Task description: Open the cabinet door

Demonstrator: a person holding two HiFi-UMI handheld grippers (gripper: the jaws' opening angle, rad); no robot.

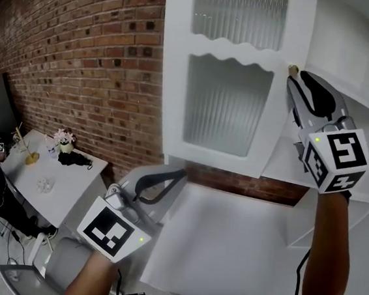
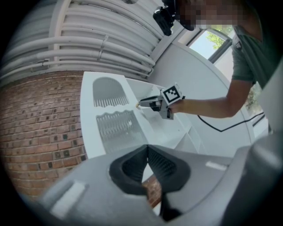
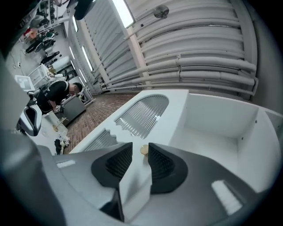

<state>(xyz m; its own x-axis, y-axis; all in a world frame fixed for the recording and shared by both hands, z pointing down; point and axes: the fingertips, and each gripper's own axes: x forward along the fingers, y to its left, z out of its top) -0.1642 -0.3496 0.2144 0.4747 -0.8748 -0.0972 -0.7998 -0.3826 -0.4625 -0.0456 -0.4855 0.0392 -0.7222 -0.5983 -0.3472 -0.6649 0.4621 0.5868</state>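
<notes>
Door (image 1: 228, 105) stands upright, swung open, knob (image 1: 293, 70) between parted jaws of right hand-held gripper (image 1: 298, 79).

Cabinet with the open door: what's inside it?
Only bare white shelves and white walls show inside the cabinet. The open door and the right gripper cover part of the interior, so anything there cannot be seen.
</notes>
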